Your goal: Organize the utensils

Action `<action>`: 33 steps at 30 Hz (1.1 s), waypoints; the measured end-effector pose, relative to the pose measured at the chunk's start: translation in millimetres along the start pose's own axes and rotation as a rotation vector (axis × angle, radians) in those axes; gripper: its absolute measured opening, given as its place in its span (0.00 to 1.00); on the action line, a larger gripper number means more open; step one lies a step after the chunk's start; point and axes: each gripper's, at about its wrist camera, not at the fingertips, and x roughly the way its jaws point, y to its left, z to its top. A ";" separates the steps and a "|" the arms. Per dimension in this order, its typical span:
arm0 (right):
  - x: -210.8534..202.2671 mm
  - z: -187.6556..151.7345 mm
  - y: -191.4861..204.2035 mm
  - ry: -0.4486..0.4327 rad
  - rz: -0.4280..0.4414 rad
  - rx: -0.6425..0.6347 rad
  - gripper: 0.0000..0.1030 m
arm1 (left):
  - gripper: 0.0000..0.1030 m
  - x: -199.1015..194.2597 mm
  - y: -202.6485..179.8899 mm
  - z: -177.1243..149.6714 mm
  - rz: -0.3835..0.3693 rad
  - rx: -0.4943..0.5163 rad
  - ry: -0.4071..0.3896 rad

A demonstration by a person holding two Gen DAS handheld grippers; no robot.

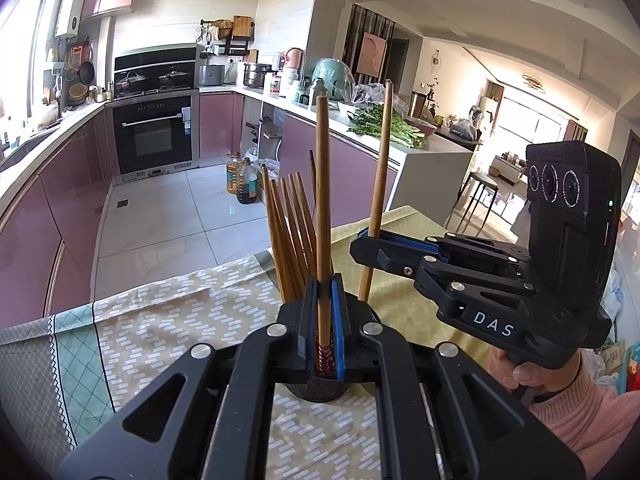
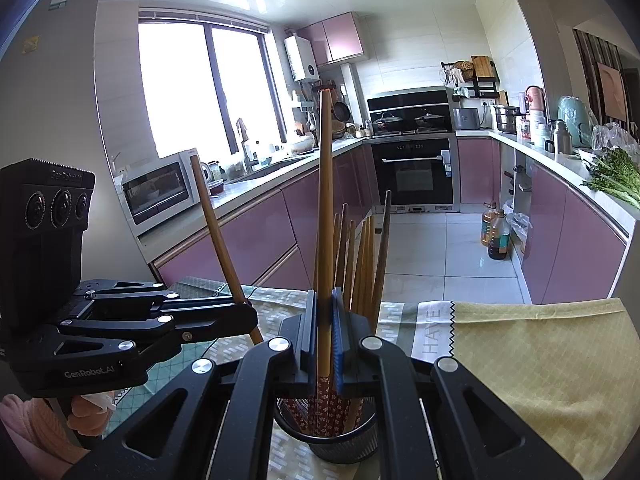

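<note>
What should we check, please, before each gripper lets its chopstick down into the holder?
1. Left gripper shut on its chopstick: ok, pads clamp the shaft.
2. Right gripper shut on its chopstick: ok.
3. Both held chopsticks stand patterned end down: ok for the left one and the right one.
4. Tips over the black mesh holder: the right one ok; the left one cannot tell, the gripper hides its lower end.
5. Room among the chopsticks already in the holder: cannot tell; they fan out and crowd the opening.
6. Holder upright on the tablecloth: ok.
</note>
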 end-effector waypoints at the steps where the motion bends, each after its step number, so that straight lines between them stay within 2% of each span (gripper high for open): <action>1: 0.1 -0.5 -0.4 0.001 0.000 0.001 0.06 | 0.07 0.4 0.0 0.0 0.000 0.000 0.001; 33: 7.9 -13.9 -5.1 0.035 0.002 0.020 0.06 | 0.07 23.2 2.9 -6.0 -0.007 -0.006 0.047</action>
